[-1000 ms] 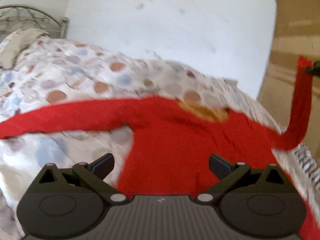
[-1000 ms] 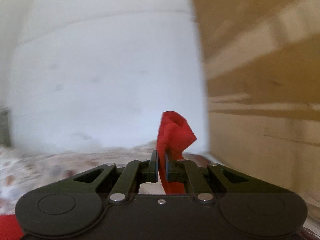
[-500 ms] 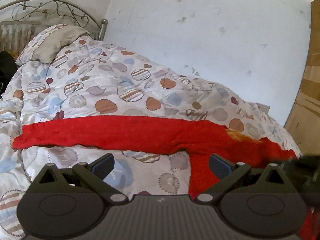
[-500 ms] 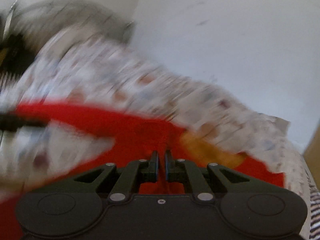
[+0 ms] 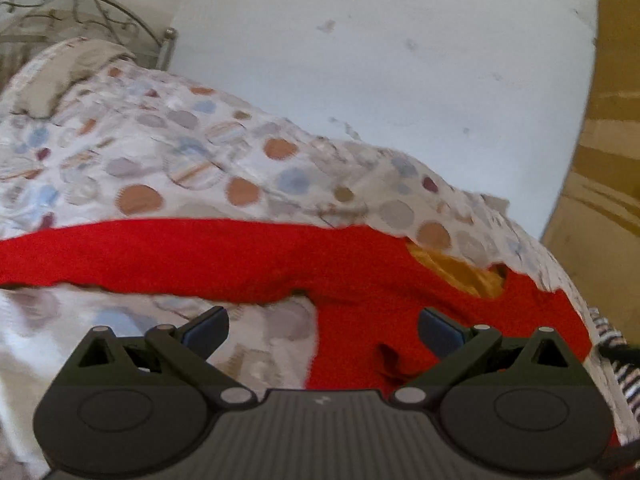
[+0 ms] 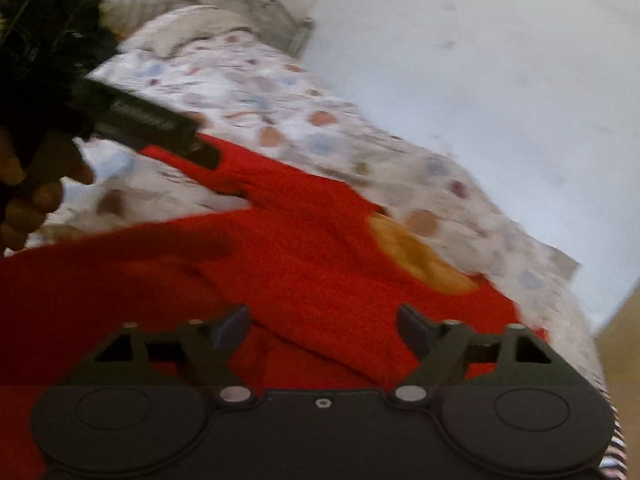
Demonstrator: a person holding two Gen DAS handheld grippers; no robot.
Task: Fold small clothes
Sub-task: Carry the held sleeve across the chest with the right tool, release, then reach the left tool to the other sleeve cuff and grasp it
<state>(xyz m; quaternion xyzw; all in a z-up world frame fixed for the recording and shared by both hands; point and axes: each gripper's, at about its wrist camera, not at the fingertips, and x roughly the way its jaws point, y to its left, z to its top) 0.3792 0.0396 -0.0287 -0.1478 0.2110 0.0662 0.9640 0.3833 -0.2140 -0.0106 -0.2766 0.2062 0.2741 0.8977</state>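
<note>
- Right tool (image 6: 322, 330): its jaws are opening, wide apart over the red top (image 6: 304, 264), no cloth pinched between the pads.
- Left tool (image 5: 322, 330): jaws spread and empty; the top's body sits at its 1 o'clock, one long sleeve (image 5: 160, 256) running toward 9 o'clock.
- That sleeve's long axis lies crosswise to both tools; the left tool looks nearer to it, so folding it inward would likely fall to that side.
- Bright red knit, yellow-orange inner neck (image 6: 416, 260), lying rumpled with the right sleeve laid across the body.
- It rests on the bed's spotted duvet (image 5: 192, 168), a pillow (image 5: 68, 72) at 11 o'clock.
</note>
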